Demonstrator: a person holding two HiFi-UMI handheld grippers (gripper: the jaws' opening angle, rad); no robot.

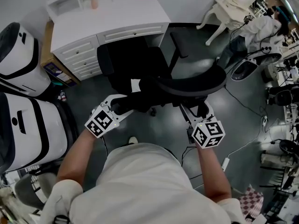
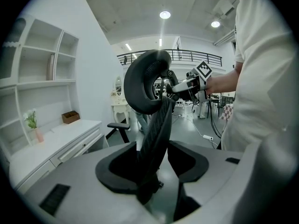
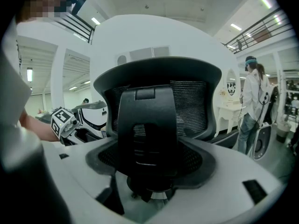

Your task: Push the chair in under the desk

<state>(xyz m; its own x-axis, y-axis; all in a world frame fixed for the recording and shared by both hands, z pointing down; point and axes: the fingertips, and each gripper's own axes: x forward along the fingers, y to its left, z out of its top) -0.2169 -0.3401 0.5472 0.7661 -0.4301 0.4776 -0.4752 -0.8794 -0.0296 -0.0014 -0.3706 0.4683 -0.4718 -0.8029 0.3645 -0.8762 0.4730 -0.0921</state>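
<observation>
now the white counter (image 1: pixel 117 20) sits in the upper left of the frame, with the black chair (image 1: pixel 133 64) at centre, just below it. left tongs (image 1: pixel 117 106) clamp the backrest's edge; right tongs (image 1: pixel 198 112) close around its rear spine.

Site: I read this as a lab hall with a mock home-office corner | Evidence: white desk (image 1: pixel 117 20) and wall shelves (image 2: pixel 46 80), cables (image 1: pixel 243 146) across grey floor (image 1: pixel 196 64), mezzanine railing (image 2: pixel 212 57), bulky white machines (image 1: pixel 21 55), white-coated person (image 3: pixel 252 97).
</observation>
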